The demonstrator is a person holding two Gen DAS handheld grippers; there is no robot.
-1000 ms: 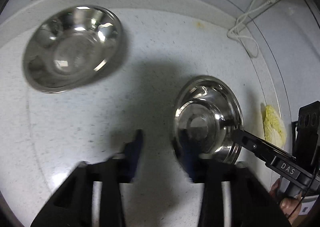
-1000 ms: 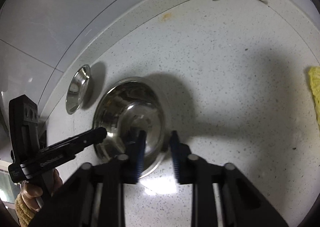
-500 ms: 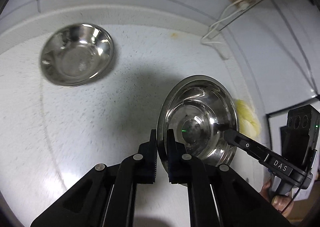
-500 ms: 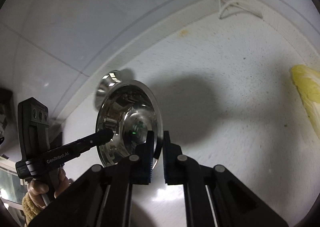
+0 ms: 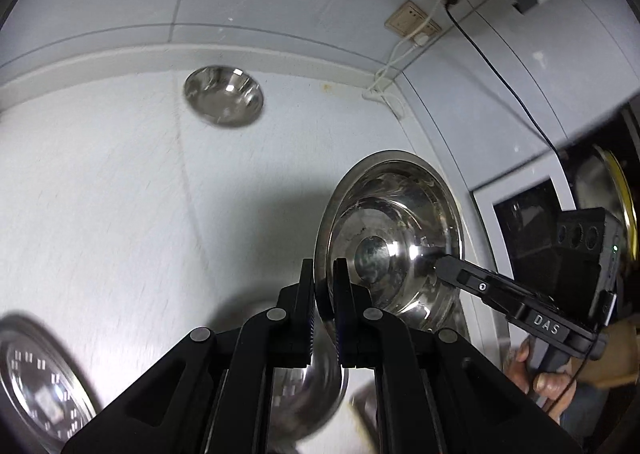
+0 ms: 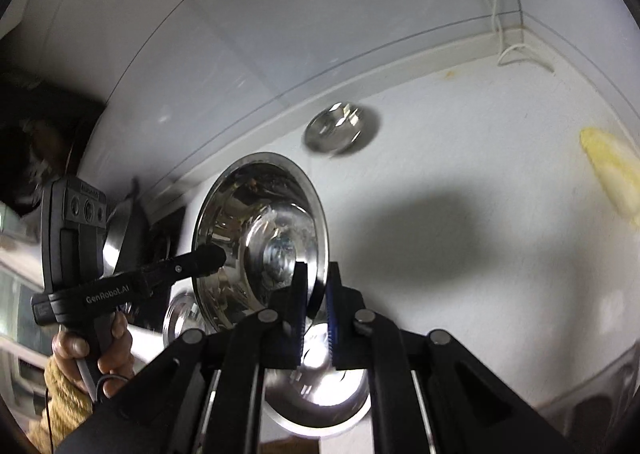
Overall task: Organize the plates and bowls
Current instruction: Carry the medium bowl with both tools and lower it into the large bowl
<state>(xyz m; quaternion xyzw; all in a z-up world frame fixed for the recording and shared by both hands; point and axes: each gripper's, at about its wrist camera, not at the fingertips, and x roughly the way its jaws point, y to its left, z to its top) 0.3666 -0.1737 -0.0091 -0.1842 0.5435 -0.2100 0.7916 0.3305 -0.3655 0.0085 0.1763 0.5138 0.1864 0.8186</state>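
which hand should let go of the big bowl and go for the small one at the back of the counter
Probably right, by a slight edge. Both the left gripper and right gripper clamp the big steel bowl, but the small steel bowl lies almost straight ahead of the right fingers and off-axis from the left.

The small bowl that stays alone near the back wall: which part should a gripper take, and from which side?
Grip the small bowl by its thin rim, nearest side, one finger inside and one outside. It sits upright, mouth open, apart from everything, so the rim is free. Both grippers already pinch the big bowl this way.
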